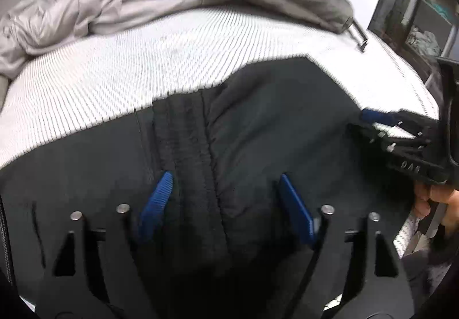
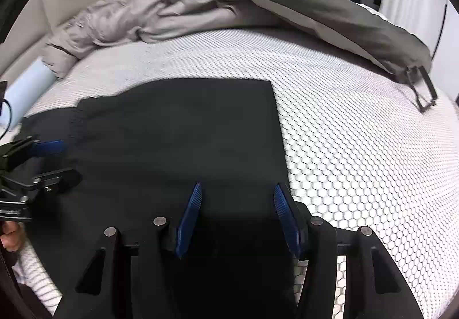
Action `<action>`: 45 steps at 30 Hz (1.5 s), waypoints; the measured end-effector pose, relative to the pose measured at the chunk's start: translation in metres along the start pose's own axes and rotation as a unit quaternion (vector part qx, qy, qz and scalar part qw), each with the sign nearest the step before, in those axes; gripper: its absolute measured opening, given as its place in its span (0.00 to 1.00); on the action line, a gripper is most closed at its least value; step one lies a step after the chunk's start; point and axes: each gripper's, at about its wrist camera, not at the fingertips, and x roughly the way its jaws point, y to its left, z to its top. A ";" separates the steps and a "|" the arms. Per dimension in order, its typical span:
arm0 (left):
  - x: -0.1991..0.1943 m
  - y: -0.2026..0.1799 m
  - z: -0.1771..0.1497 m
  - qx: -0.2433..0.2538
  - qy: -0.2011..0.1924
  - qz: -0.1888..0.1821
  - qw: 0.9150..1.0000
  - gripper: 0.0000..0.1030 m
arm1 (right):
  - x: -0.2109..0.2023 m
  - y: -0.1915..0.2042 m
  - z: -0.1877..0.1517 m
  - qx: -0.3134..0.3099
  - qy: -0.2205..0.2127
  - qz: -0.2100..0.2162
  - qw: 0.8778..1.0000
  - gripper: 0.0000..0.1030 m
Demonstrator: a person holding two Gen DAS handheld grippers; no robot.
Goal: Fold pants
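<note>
Currently my left gripper (image 1: 223, 184) hangs spread over the waistband (image 1: 186, 129) end of the pants (image 2: 178, 129) on the mattress (image 2: 358, 132); their length runs rightward to my right gripper (image 2: 235, 192), likewise spread, at the hem edge.

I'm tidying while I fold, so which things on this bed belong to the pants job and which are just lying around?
Part of the job:
black pants
left hand-held gripper, open
right hand-held gripper, open

Just lying about:
grey duvet
crumpled beige sheet
light blue roll
mattress beneath everything
</note>
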 end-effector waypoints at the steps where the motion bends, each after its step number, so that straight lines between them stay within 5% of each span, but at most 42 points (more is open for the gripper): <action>1: -0.007 -0.002 0.003 -0.002 -0.018 0.003 1.000 0.73 | -0.002 0.004 0.003 0.003 -0.003 0.017 1.000 0.52; 5: 0.000 -0.001 0.017 -0.017 -0.026 0.003 1.000 0.54 | 0.005 0.020 0.015 0.008 -0.003 0.058 0.998 0.52; 7: 0.019 0.003 0.018 -0.022 -0.001 0.024 0.999 0.33 | 0.017 0.034 0.023 0.001 0.005 0.072 0.997 0.52; 11: 0.034 0.018 0.018 -0.049 0.010 0.014 0.999 0.33 | 0.036 0.055 0.032 -0.032 0.023 0.071 0.997 0.52; 15: 0.036 0.034 0.014 -0.071 0.015 0.029 0.997 0.51 | 0.041 0.046 0.027 -0.048 0.029 -0.004 0.998 0.52; 17: 0.035 0.034 0.014 -0.072 0.013 0.031 0.997 0.51 | 0.043 0.029 0.027 -0.036 0.026 -0.045 0.998 0.52; 22: 0.012 0.024 0.020 -0.052 -0.015 0.056 0.997 0.49 | 0.035 0.013 0.031 0.010 0.013 -0.014 1.000 0.56; 26: -0.010 0.016 0.030 -0.056 -0.045 0.035 0.997 0.49 | 0.029 0.017 0.036 0.042 0.000 0.047 0.998 0.66; 29: -0.001 0.005 0.036 -0.041 -0.040 0.028 0.998 0.49 | 0.037 0.026 0.044 0.046 -0.008 0.067 0.997 0.87; 31: 0.021 0.000 0.035 -0.034 -0.008 0.038 0.999 0.55 | 0.044 0.032 0.053 0.039 -0.008 0.063 0.997 0.98; 37: 0.050 0.006 0.028 -0.033 0.036 0.071 0.996 0.81 | 0.073 0.045 0.056 0.008 0.043 0.000 0.999 0.99; 41: 0.056 0.029 0.027 -0.093 0.050 0.047 0.993 0.84 | 0.079 0.029 0.060 0.002 0.047 -0.086 0.995 1.00; 45: 0.041 0.022 0.032 -0.072 0.031 0.061 0.995 0.77 | 0.080 -0.007 0.064 0.078 0.058 -0.055 0.994 1.00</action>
